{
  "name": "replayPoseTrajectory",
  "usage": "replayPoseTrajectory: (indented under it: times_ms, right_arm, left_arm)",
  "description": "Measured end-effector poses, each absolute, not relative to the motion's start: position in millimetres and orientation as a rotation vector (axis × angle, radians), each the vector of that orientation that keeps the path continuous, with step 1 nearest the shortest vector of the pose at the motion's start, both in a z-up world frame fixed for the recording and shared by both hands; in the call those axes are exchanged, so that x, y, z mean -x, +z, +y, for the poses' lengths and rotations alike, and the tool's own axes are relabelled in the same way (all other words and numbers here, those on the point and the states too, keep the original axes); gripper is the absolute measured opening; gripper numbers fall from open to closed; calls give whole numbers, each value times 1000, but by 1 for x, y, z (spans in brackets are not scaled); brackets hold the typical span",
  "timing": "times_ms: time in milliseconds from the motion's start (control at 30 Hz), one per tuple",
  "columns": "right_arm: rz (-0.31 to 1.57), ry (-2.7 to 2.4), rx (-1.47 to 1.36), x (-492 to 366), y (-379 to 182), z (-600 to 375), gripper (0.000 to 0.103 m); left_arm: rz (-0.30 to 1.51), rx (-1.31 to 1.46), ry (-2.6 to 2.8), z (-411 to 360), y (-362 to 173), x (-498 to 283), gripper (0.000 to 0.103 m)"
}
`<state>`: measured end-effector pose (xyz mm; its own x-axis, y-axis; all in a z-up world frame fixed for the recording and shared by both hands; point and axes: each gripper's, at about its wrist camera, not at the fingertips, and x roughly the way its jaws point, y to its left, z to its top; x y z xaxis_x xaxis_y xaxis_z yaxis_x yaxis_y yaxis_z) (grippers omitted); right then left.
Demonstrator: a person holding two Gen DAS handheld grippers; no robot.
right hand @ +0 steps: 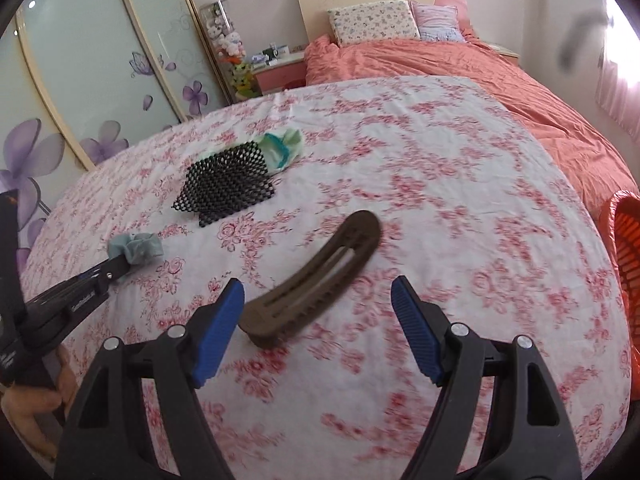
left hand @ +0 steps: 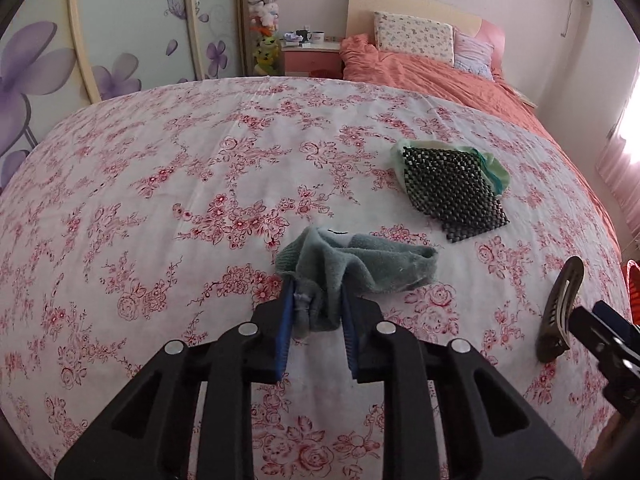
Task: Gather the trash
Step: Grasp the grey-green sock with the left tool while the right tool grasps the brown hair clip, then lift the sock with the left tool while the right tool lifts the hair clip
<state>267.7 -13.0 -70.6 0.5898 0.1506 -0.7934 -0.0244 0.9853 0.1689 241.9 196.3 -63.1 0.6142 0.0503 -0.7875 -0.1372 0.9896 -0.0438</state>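
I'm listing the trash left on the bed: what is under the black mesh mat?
A pale green bag with a teal band pokes out from under the black mesh mat; how far it extends beneath is covered.

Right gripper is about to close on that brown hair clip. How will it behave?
The brown hair clip looks like rigid plastic, so it probably won't flop. It is long, curved and slotted, so it may pivot or slip between the right gripper fingers; gripping across its middle seems safer.
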Motion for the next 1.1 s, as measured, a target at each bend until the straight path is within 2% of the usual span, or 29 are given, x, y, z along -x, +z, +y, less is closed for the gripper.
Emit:
replayPoseTrajectory:
  times_ms: [67,167,267,333,400,500,800,833,900,967,1100]
  right_arm:
    - [948,95,-128,-270,-74,-9,74]
    - [948,48,-93,-267,-73,-18,61]
    - [949,-7,-107,-261,-74,-45,54]
    - [951,-3,-141,-261,-75,-58,52]
    - [943,24,-177,-259,-74,-64,52]
    - [941,50,-194,-261,-73,-60,52]
    - [978,86,-106,-270,-80,-26,55]
    - [970,81,-95,-269,-80,-25,53]
    - [966,58,-67,-266,-81,-27,34]
    - [967,50,-84,-264,-80,-35,29]
    - [959,-21,-118,-262,-79,-63,29]
  left_arm:
    - [902,99,104,194,-63,-241,28]
    - [899,103,91,193,-62,-240,38]
    - [890,110,78,192,-61,-236,48]
    - [878,118,75,193,-58,-234,58]
    - [871,123,66,193,-57,-233,59]
    - [863,123,68,193,-55,-234,69]
    - [865,127,85,185,-54,-245,83]
    - [868,124,90,184,-55,-246,83]
    - [881,108,108,179,-59,-253,83]
    - [891,92,122,175,-63,-259,83]
    - [899,62,135,169,-67,-262,83]
